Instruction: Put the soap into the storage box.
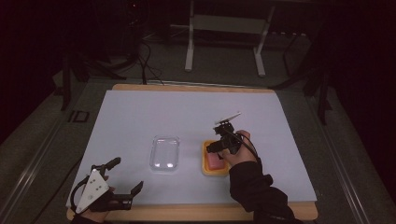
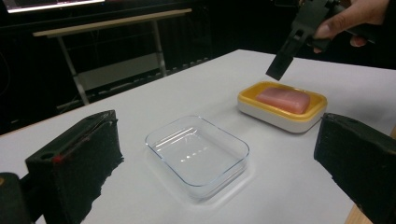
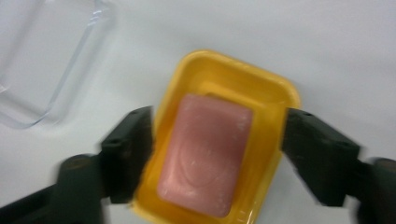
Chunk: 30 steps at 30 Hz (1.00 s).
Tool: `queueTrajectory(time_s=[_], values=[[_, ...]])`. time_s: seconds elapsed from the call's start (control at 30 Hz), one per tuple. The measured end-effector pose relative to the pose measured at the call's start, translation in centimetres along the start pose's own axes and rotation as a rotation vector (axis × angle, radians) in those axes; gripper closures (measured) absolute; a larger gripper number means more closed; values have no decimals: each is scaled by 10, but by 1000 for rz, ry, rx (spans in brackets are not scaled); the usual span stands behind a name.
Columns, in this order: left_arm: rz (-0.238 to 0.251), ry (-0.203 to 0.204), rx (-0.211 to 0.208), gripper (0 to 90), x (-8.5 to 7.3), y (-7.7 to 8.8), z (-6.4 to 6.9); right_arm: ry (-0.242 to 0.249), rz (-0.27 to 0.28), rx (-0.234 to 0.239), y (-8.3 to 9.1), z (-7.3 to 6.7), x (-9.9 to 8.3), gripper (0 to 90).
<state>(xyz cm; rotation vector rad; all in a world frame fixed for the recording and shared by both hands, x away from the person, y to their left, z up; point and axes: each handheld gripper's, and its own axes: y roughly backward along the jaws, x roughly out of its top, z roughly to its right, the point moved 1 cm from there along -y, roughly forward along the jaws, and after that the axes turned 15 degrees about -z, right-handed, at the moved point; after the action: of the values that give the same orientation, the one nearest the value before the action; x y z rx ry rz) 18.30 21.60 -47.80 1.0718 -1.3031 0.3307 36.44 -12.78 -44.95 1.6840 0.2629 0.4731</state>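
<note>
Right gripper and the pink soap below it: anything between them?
No. In the left gripper view the right gripper hangs above the pink soap in the yellow dish with open air between; its jaws stand open.

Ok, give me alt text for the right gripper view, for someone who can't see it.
Seen from above, a pink bar of soap lies in a yellow soap dish on a white table, framed by the open black jaws of the right tool, which touch nothing. A clear empty container sits at the upper left.

Pink soap (image 3: 203, 158); yellow dish (image 3: 275, 95), white base; clear lid (image 2: 198, 154); black tongs (image 3: 217, 154).
</note>
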Motion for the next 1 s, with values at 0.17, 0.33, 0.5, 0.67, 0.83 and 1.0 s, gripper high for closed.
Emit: queueTrajectory(time_s=[0.17,0.33,0.5,0.67,0.83,1.0], values=[[-7,-2,-1,10,0,-2,0,65,11,10,2,10,-3,131],[-16,-5,3,10,-1,-3,0,108,57,-11,5,19,-7,120],[-25,-7,10,10,-1,-5,0,128,100,-20,10,31,-16,120],[-32,-8,14,10,-1,-6,0,120,129,-7,14,50,-30,120],[-41,-10,20,10,-1,-6,1,89,148,-7,17,66,-45,122],[-39,-6,20,10,-1,-6,1,53,152,-7,16,81,-58,129]])
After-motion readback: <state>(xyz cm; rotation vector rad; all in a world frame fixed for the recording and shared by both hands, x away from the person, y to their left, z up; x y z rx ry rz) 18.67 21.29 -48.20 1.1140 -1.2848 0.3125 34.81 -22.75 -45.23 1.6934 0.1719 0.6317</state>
